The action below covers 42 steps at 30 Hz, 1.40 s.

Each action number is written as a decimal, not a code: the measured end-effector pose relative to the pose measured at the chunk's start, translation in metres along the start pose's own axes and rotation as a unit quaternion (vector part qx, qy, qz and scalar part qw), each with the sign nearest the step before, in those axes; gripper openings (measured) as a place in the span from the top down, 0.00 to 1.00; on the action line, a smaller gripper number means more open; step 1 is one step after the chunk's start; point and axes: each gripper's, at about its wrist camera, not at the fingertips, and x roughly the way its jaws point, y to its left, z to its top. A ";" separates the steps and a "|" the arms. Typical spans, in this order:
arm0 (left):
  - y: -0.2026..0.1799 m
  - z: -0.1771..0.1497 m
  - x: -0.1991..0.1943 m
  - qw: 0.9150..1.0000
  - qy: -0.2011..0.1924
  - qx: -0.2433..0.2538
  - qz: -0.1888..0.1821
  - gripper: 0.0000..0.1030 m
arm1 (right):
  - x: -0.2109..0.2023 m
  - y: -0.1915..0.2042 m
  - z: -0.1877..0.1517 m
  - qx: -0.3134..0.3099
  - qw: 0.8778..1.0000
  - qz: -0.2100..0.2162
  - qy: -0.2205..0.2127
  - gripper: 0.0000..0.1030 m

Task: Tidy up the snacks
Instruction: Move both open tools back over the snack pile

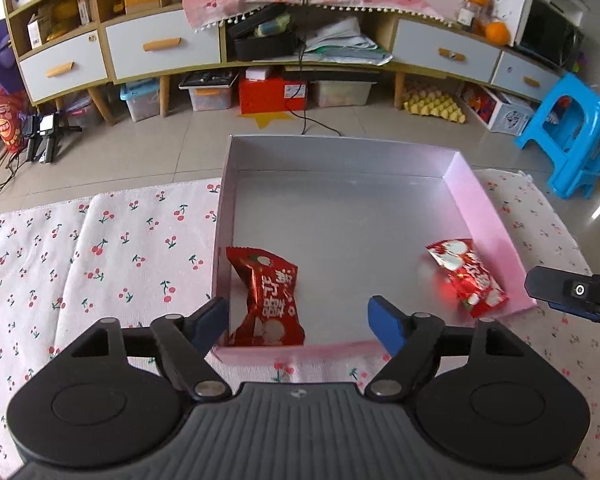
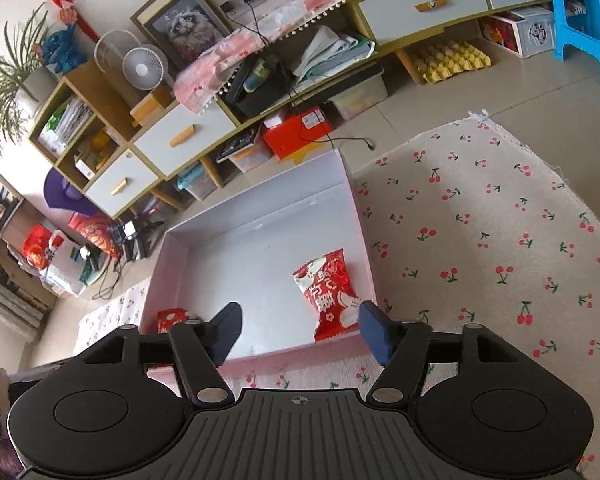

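Note:
A shallow pink-white box [image 1: 484, 208] stands on the cherry-print cloth [image 1: 100, 248]. Two red snack packets lie inside it: one [image 1: 266, 300] leans against the left wall at the near corner, the other [image 1: 466, 276] lies by the right wall. My left gripper [image 1: 300, 322] is open and empty, hovering over the box's near edge. The right gripper's tip [image 1: 572, 292] shows at the right edge. In the right wrist view my right gripper [image 2: 300, 330] is open and empty above the box [image 2: 352, 200], with one packet [image 2: 332, 294] near its right finger and the other [image 2: 174, 318] partly hidden behind its left finger.
A long cabinet [image 1: 164, 46] with drawers lines the far wall, with bins, a red box [image 1: 272, 94] and egg trays under it. A blue plastic stool [image 1: 572, 132] stands at the right. Cables lie on the tiled floor. The cloth [image 2: 500, 220] spreads right of the box.

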 end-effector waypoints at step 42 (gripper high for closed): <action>0.085 -0.113 -0.079 0.998 0.018 0.005 0.053 0.01 | -0.061 0.082 -0.106 -0.144 0.982 0.002 0.123 0.16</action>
